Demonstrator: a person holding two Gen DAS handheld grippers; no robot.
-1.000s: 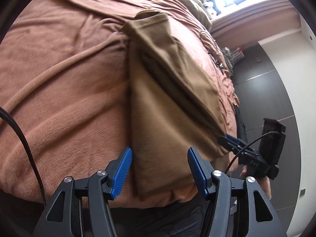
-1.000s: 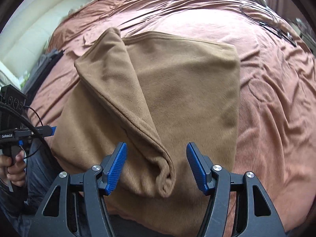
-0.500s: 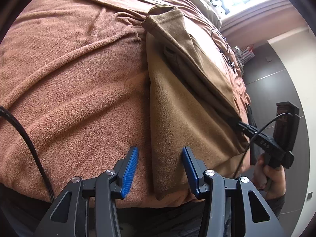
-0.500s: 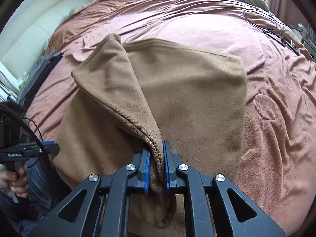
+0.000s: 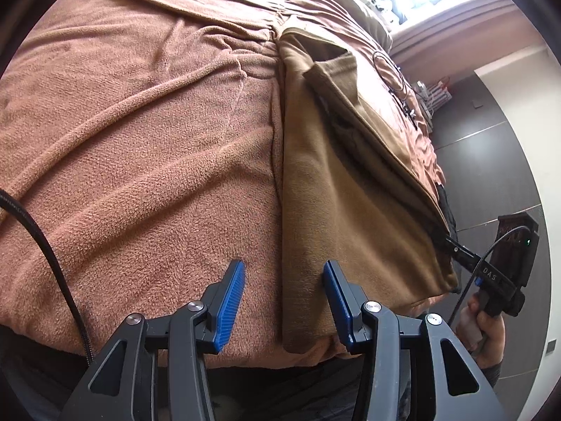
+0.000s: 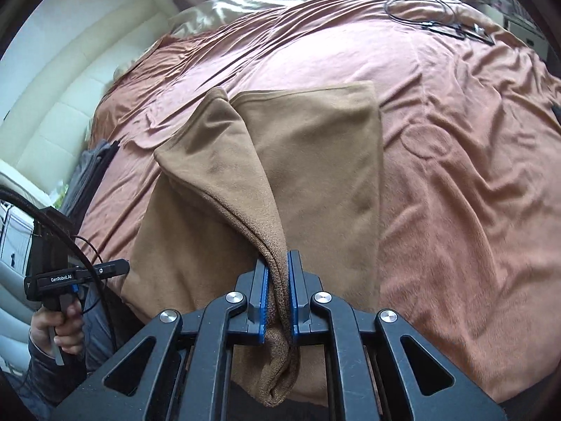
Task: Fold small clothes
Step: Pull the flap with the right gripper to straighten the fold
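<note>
Right now we have our right gripper [image 6: 277,294] with its jaws clamped on a raised fold of the tan garment [image 6: 315,161], which lies on the bed [image 6: 473,175]. Our left gripper [image 5: 283,301] stands with jaws apart, straddling the garment's nine-o'clock edge.

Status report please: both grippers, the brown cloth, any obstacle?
Right gripper shut on tan garment fold. Left gripper open, astride garment's left edge, not gripping. Black cable far off on blanket.
</note>
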